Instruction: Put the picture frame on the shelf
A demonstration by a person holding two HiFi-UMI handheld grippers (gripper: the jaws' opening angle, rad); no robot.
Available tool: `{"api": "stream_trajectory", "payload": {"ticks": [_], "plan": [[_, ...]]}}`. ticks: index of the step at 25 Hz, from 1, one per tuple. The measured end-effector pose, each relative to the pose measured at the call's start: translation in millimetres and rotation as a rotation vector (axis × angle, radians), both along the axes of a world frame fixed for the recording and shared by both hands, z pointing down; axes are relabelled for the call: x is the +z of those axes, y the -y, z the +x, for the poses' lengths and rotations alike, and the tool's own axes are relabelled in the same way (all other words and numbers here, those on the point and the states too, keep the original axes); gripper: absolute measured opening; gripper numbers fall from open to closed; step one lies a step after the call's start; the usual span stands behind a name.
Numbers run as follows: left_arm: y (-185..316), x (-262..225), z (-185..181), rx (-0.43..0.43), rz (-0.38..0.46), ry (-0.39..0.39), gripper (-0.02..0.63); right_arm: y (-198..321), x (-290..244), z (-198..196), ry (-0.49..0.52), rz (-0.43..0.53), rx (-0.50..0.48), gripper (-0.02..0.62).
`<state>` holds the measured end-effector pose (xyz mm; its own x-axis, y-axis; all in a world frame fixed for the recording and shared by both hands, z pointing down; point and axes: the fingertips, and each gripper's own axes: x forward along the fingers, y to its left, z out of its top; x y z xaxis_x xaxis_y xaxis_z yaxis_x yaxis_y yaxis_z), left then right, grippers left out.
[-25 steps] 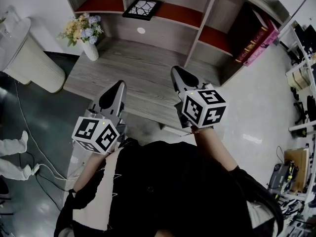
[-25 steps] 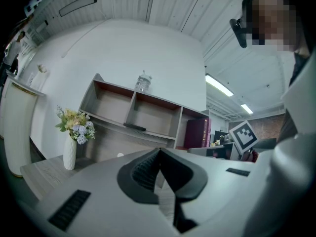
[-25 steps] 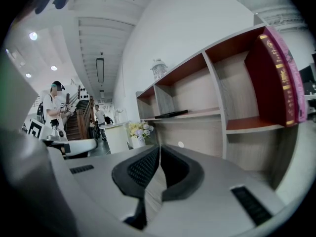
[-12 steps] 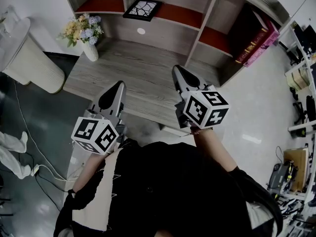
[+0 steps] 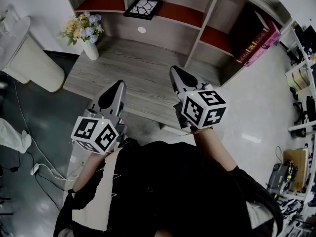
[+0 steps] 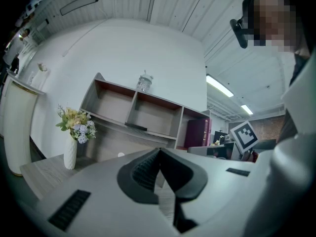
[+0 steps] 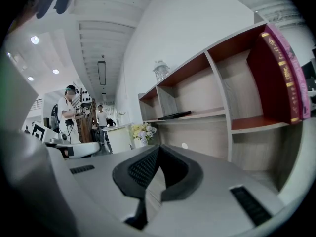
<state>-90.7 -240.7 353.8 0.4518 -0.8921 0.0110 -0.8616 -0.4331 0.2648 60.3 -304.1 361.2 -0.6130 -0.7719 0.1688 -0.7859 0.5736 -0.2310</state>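
Head view shows the picture frame [image 5: 143, 8], black-edged with a cracked white pattern, lying flat on the red board of the shelf [image 5: 168, 31], in the middle compartment at the top centre of the frame. In the left gripper view the same frame reads as a thin dark slab on that board, and the right gripper view shows it likewise in the second compartment. A round white spot marks the shelf's wooden panel just below the frame. Dark red and pink books [image 5: 256, 38] lean in the compartment at the upper right, and a glass jar [image 6: 143, 82] stands on top of the shelf. A white vase of flowers [image 5: 85, 33] stands at the upper left, on the far corner of the wooden surface [image 5: 133, 73], with a white ribbed column [image 5: 29, 58] beside it on the floor. Both grippers hang over the near edge of the surface, well apart from the frame: the left gripper [image 5: 118, 84] has its jaws pressed together on nothing, and the right gripper [image 5: 174, 70] is likewise closed and empty.
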Motion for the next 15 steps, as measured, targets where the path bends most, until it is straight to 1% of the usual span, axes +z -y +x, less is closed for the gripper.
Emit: {"api": "stream_trajectory", "payload": {"ticks": [15], "plan": [[7.1, -2.5, 1.0, -0.006, 0.006, -0.001, 0.011, 7.4, 0.4, -1.1, -0.01, -0.002, -0.014, 0.005]]}}
